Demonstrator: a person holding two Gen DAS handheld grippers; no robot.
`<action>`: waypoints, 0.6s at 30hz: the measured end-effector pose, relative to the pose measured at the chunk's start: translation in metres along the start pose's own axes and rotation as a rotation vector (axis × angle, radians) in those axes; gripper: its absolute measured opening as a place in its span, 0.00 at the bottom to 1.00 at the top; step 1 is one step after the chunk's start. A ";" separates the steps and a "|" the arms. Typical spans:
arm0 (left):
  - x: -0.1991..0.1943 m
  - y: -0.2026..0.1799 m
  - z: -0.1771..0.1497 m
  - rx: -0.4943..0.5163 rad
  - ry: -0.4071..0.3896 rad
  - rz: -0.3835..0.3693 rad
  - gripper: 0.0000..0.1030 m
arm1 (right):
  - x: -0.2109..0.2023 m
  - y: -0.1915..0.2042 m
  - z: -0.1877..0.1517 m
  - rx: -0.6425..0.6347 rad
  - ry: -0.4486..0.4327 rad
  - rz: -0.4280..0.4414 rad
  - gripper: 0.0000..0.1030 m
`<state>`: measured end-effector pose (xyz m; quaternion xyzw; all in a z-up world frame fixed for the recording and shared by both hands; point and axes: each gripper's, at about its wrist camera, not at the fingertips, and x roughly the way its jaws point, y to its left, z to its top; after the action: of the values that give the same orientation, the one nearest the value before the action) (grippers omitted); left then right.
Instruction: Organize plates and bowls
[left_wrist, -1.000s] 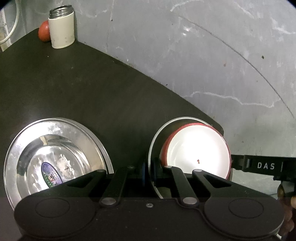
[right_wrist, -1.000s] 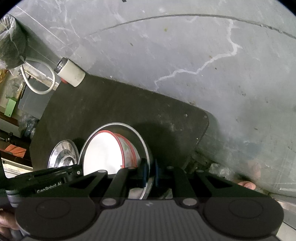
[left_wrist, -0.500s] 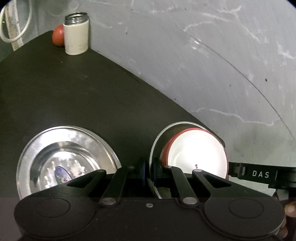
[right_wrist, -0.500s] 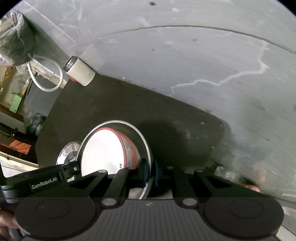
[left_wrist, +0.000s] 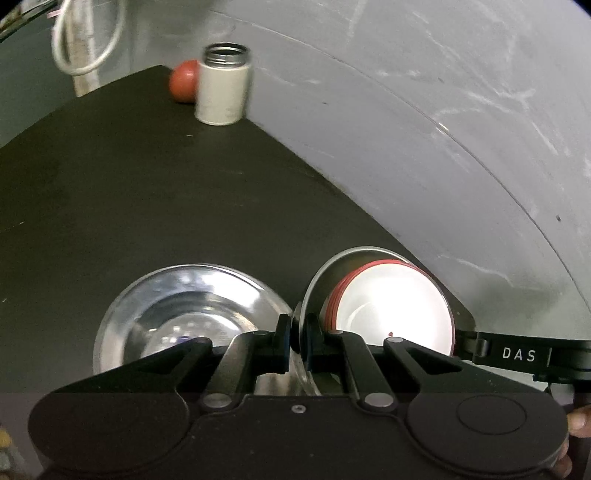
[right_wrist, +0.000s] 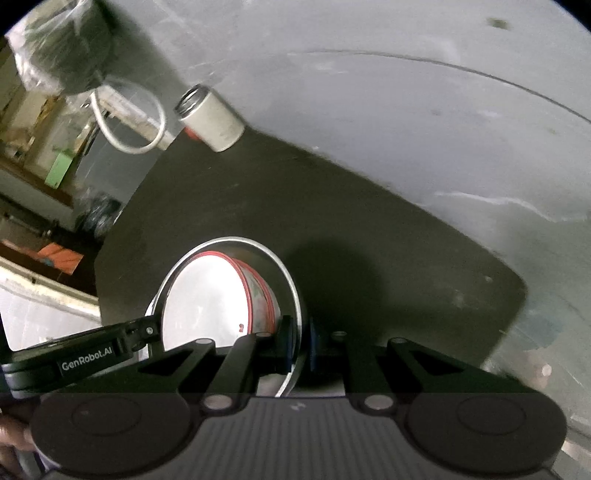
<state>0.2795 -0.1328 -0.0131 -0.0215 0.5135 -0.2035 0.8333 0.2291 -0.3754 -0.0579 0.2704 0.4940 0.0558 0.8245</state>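
A steel plate (left_wrist: 314, 280) carries red-rimmed white bowls (left_wrist: 391, 306) nested in each other. My left gripper (left_wrist: 298, 339) is shut on the plate's left rim. In the right wrist view the same steel plate (right_wrist: 258, 247) and white bowls (right_wrist: 207, 299) appear, and my right gripper (right_wrist: 301, 343) is shut on the plate's right rim. The plate is held tilted between both grippers above the dark table (left_wrist: 147, 184). A second steel plate (left_wrist: 184, 306) lies flat on the table just left of my left fingertips.
A white canister with a steel mouth (left_wrist: 221, 88) and a red ball (left_wrist: 183, 81) stand at the table's far corner against the grey wall (left_wrist: 406, 110). A white cable loop (left_wrist: 85, 37) hangs beyond. The table's right edge (right_wrist: 517, 291) is near.
Both grippers have carried the plate with the bowls leftward. The flat steel plate now sits much closer to my left fingertips, and the canister has shifted right in view.
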 end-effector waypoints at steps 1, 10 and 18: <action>-0.002 0.004 -0.001 -0.012 -0.005 0.007 0.07 | 0.003 0.004 0.002 -0.011 0.007 0.007 0.10; -0.018 0.038 -0.004 -0.119 -0.028 0.077 0.07 | 0.028 0.039 0.014 -0.105 0.077 0.054 0.10; -0.026 0.065 -0.010 -0.204 -0.036 0.124 0.07 | 0.042 0.061 0.017 -0.173 0.128 0.077 0.10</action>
<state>0.2812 -0.0620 -0.0123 -0.0778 0.5170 -0.0977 0.8468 0.2755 -0.3153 -0.0535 0.2128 0.5283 0.1470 0.8087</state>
